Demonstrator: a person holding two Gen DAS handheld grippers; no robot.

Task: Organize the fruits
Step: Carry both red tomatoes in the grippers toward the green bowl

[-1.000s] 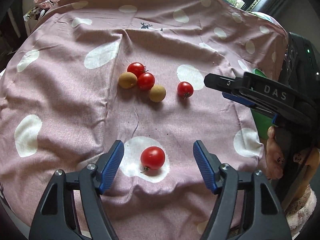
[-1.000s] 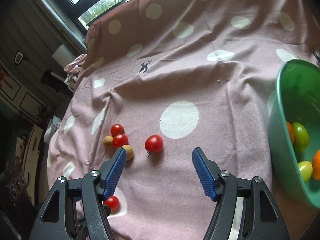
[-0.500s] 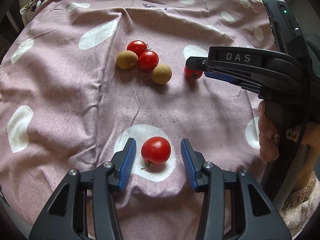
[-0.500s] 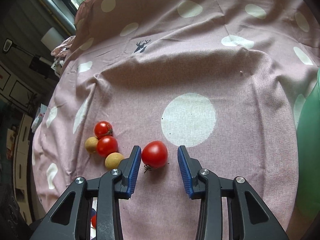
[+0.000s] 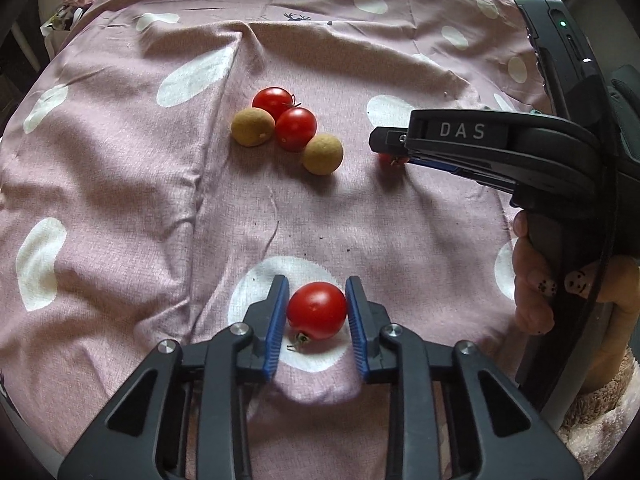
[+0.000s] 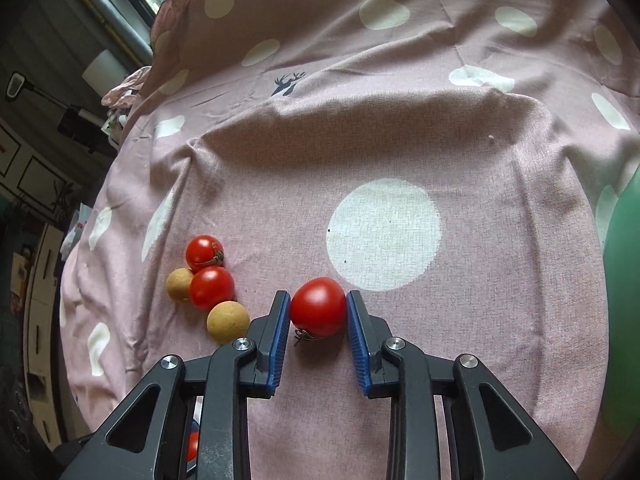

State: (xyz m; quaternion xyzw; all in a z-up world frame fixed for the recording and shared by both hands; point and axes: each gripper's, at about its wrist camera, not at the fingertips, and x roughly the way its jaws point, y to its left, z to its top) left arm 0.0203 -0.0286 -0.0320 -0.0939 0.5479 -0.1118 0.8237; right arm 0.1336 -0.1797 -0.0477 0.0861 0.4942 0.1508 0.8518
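Observation:
My left gripper (image 5: 317, 300) is shut on a red cherry tomato (image 5: 317, 310) that rests on a white dot of the pink cloth (image 5: 120, 184). My right gripper (image 6: 318, 308) is shut on another red tomato (image 6: 318, 306) on the cloth. The right gripper also shows from the side in the left wrist view (image 5: 390, 148), hiding most of its tomato (image 5: 390, 159). A cluster of two red tomatoes (image 5: 296, 128) and two tan round fruits (image 5: 322, 153) lies left of it; the cluster also shows in the right wrist view (image 6: 212, 287).
A green bowl's wall (image 6: 624, 280) stands at the right edge of the right wrist view. The polka-dot cloth is wrinkled, with a ridge (image 5: 248, 40) at the back. A person's hand (image 5: 536, 292) holds the right gripper.
Both grippers have moved forward and closed: each pair of jaws narrowed from wide open to touching its tomato on both sides.

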